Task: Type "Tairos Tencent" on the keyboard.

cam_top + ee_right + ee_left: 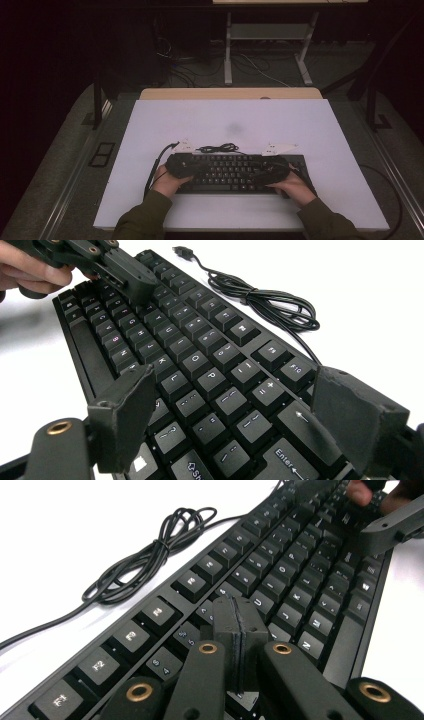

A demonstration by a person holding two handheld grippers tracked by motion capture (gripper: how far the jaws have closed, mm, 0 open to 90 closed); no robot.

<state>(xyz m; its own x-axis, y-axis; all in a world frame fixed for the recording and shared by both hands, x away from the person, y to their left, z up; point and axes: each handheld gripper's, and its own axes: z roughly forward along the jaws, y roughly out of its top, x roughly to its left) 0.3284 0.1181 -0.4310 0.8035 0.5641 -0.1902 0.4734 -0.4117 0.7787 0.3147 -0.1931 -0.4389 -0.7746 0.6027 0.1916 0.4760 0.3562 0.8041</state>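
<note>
A black keyboard (227, 176) lies on the white table top (225, 120), its coiled cable (217, 148) just behind it. My left gripper (182, 165) sits over the keyboard's left end. In the left gripper view its pads (239, 611) are pressed together with nothing between them, low over the number and letter keys (300, 580). My right gripper (272, 172) is over the right end. Its jaws (240, 410) stand wide open above the keys (200, 340) near Enter, one pad (125, 405) on each side. The cable (270, 300) lies beyond.
A wooden desk edge (230, 93) runs behind the white top. Past it is dark floor with loose cables (260, 72) and a white desk frame (227, 50). Bare white surface lies behind and on both sides of the keyboard.
</note>
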